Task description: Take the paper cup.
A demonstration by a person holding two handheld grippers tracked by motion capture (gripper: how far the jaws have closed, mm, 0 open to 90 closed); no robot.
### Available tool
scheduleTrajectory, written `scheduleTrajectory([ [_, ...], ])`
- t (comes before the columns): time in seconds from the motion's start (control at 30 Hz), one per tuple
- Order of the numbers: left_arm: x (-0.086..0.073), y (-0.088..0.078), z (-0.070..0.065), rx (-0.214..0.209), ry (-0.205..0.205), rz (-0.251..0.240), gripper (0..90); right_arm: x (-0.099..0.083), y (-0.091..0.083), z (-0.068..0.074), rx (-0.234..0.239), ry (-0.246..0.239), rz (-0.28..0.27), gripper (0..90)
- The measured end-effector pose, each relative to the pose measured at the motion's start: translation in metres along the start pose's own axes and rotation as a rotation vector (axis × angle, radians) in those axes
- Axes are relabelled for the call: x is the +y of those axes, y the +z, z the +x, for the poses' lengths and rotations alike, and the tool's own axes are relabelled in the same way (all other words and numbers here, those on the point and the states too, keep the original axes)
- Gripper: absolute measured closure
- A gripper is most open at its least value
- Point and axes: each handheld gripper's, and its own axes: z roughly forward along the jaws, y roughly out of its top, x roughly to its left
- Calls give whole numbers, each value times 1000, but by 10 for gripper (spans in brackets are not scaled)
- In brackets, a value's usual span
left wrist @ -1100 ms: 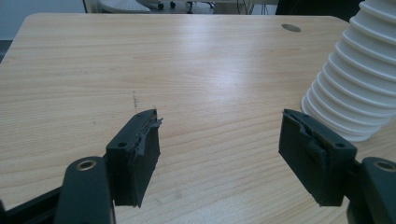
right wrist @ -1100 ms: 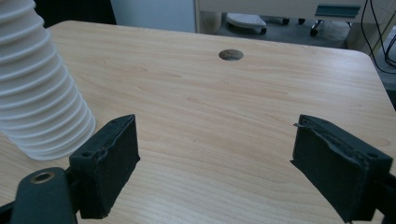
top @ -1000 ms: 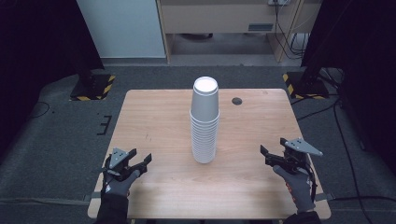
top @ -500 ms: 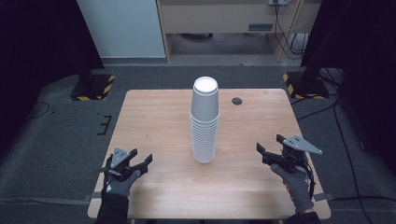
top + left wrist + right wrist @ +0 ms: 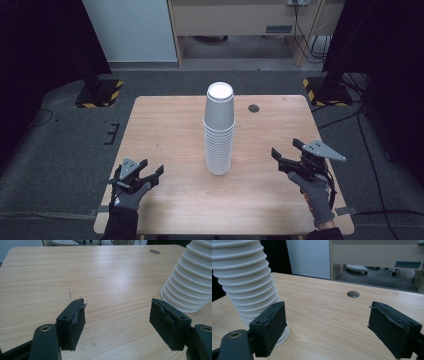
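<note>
One tall stack of white cups is stood upside down near the middle of the table, its widest rim resting on the wood and a single flat cup bottom at the top. A slight lean can be made out in the stack from the high view. The cups are judged to be thin, light and easily crushed, so only a gentle squeeze should be needed; a hard one would likely dent the wall. The ribbed look along the lower part is made by many rolled rims nested close together, and these would offer a catch for a jaw. If the top cup alone is wanted, it is best taken by its smooth upper wall, above the ribs. Since so tall and light a column could be tipped by a sideways push, the lower part might be steadied while the top is lifted.

Left of the stack and nearer the front edge, the left gripper is held low over the wood, jaws spread wide with nothing between them. Right of the stack, well apart from it, the right gripper is likewise held with jaws spread and empty. Behind the stack, a small dark hole is set in the table.
</note>
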Motion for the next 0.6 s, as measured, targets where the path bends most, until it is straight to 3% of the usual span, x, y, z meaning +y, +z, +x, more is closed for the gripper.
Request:
scheduleTrajectory([
  [0.6,-1,1,0,6,-4,4,271,26,-12,1,26,2,-70,146],
])
